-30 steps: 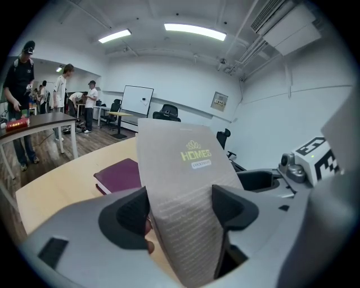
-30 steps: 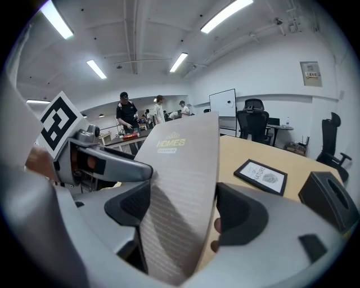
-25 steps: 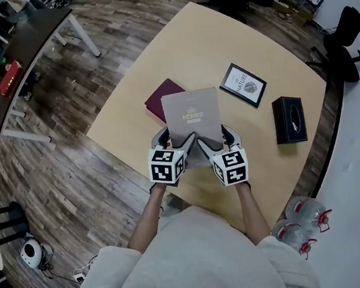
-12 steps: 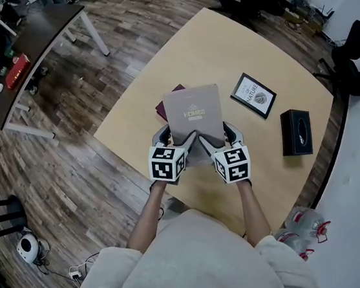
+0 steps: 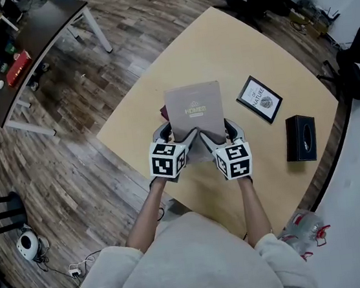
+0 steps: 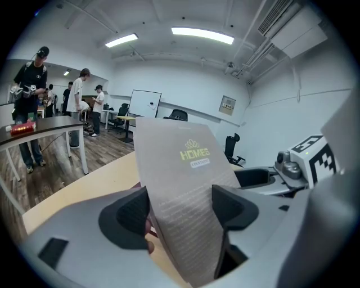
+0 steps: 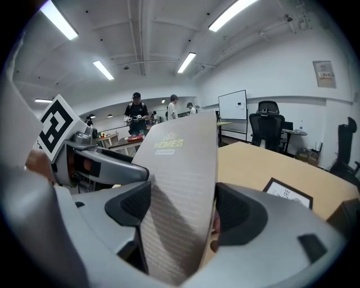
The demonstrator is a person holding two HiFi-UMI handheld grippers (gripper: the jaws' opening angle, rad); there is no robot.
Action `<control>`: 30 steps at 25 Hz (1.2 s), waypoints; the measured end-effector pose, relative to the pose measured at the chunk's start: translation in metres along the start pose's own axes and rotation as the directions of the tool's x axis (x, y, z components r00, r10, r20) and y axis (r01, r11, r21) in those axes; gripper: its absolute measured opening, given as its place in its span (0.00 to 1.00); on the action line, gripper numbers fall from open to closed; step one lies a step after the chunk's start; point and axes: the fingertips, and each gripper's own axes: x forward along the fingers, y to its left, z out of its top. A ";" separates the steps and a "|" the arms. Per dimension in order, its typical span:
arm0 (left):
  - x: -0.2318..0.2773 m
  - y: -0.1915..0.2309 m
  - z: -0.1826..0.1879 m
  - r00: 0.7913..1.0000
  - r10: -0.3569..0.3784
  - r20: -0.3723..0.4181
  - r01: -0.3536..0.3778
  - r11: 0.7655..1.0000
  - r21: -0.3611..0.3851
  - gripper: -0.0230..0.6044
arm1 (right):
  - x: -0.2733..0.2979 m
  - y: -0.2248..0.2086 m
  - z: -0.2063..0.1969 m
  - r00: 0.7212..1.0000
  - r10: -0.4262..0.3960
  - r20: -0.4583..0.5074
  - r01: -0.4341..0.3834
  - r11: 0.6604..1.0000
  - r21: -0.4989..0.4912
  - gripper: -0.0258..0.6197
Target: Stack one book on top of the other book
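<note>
L gripper [image 6: 180, 211] & R gripper [image 7: 183, 211] both clamp the near edge of the grey book [image 5: 193, 109], one at each corner, pads pressed on its covers. The book is held up over the table [image 5: 233, 42]. A sliver of the dark red book [image 5: 162, 113] peeks out at its 9 o'clock edge. Framed picture [image 5: 260, 99] lies at 3 o'clock, black tissue box [image 5: 300, 138] approx 4 o'clock.

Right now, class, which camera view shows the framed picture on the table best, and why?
The head view: the whole framed picture lies flat on the table, to the right of the grey book. The right gripper view catches only part of it, at the lower right. The left gripper view does not show it.
</note>
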 end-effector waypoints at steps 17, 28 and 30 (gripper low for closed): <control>0.039 0.023 -0.012 0.997 0.002 -0.081 -0.003 1.000 -0.019 0.60 | 0.042 -0.022 -0.013 0.997 0.025 -0.071 -0.023 0.999 0.035 0.59; 0.057 0.036 -0.025 0.992 0.014 -0.122 -0.019 0.999 -0.043 0.60 | 0.063 -0.028 -0.022 0.993 0.072 -0.097 -0.065 0.995 0.076 0.60; 0.059 0.037 -0.025 0.992 0.011 -0.125 -0.018 0.998 -0.052 0.60 | 0.065 -0.029 -0.022 0.992 0.079 -0.103 -0.070 0.994 0.087 0.60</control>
